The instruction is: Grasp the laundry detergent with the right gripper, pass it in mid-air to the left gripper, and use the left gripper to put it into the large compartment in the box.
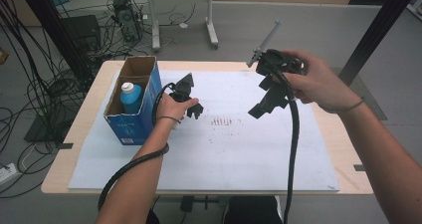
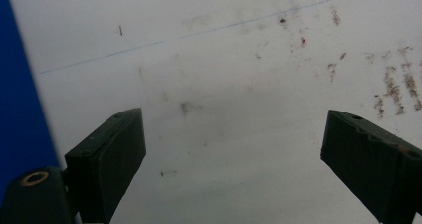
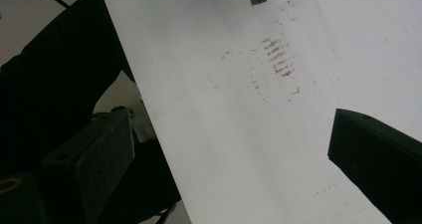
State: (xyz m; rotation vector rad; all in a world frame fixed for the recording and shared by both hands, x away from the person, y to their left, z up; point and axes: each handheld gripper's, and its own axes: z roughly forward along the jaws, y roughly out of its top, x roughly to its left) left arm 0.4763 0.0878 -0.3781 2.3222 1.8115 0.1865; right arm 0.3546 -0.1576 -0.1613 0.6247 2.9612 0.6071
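The blue bottle [image 1: 131, 97] in the box [image 1: 144, 67] looks light and slippery; its white cap should be gripped; the left gripper [image 1: 191, 106], beside the box, and the right gripper [image 1: 263, 104] are held wide open and empty.

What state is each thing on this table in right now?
Blue cardboard box: upright, top flaps open.
Blue bottle with white cap: upright inside the box, capped.
Left gripper: jaws open, empty, beside the box.
Right gripper: jaws open, empty, raised above the white mat.

bottle [image 1: 132, 97] body hidden inside box [image 1: 148, 104]
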